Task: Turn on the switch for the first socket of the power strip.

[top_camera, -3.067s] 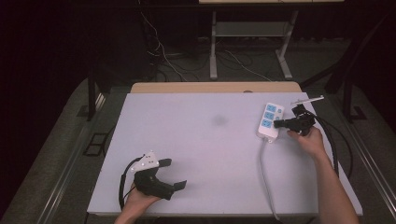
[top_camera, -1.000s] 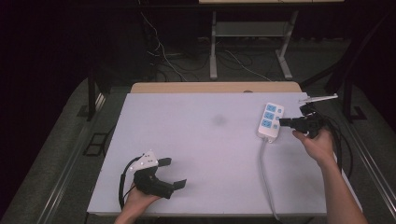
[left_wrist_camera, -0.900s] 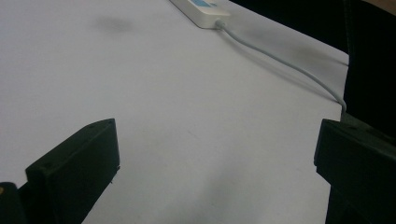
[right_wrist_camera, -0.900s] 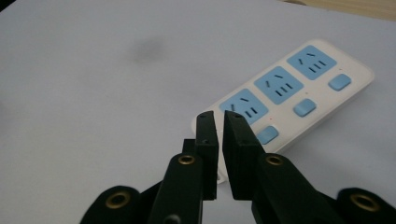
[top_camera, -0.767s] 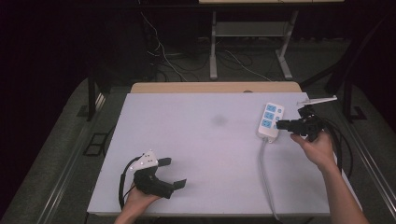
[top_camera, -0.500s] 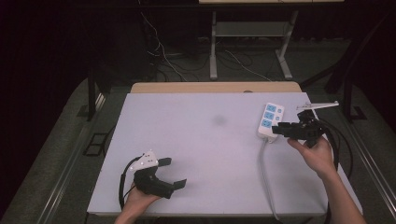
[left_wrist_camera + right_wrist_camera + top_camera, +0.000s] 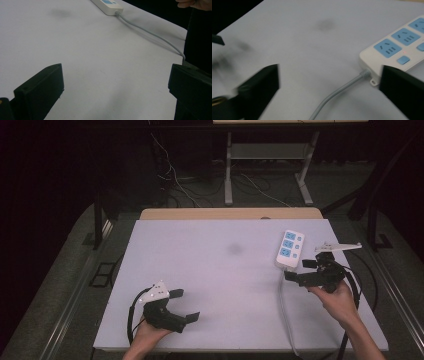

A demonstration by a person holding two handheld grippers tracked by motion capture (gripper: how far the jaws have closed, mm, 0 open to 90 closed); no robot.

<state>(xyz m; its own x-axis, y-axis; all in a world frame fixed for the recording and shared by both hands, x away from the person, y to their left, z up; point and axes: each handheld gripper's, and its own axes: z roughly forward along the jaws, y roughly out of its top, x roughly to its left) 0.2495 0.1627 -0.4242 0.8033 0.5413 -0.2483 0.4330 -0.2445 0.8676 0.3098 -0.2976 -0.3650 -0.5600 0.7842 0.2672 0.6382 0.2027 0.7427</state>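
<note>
A white power strip (image 7: 289, 249) with blue sockets lies at the right of the white table (image 7: 220, 285); its grey cable (image 7: 283, 310) runs toward the front edge. My right gripper (image 7: 299, 272) hovers open just right of the strip's near end, jaws pointing left, nothing between them. The right gripper view has the strip (image 7: 398, 51) and its cable (image 7: 339, 93) ahead between the wide jaws. My left gripper (image 7: 184, 305) rests open near the front left edge, empty. In the left gripper view, the strip (image 7: 107, 5) and cable (image 7: 152, 35) lie far off.
A faint dark smudge (image 7: 234, 248) marks the table's middle. A wooden board edge (image 7: 230, 213) lies behind the table. Metal frame legs (image 7: 228, 175) and loose cables (image 7: 170, 170) stand on the floor beyond. Dark floor borders both sides.
My right gripper has drawn back toward the front and dropped from beside the strip's middle to beside its near end. The left gripper has stayed still.
</note>
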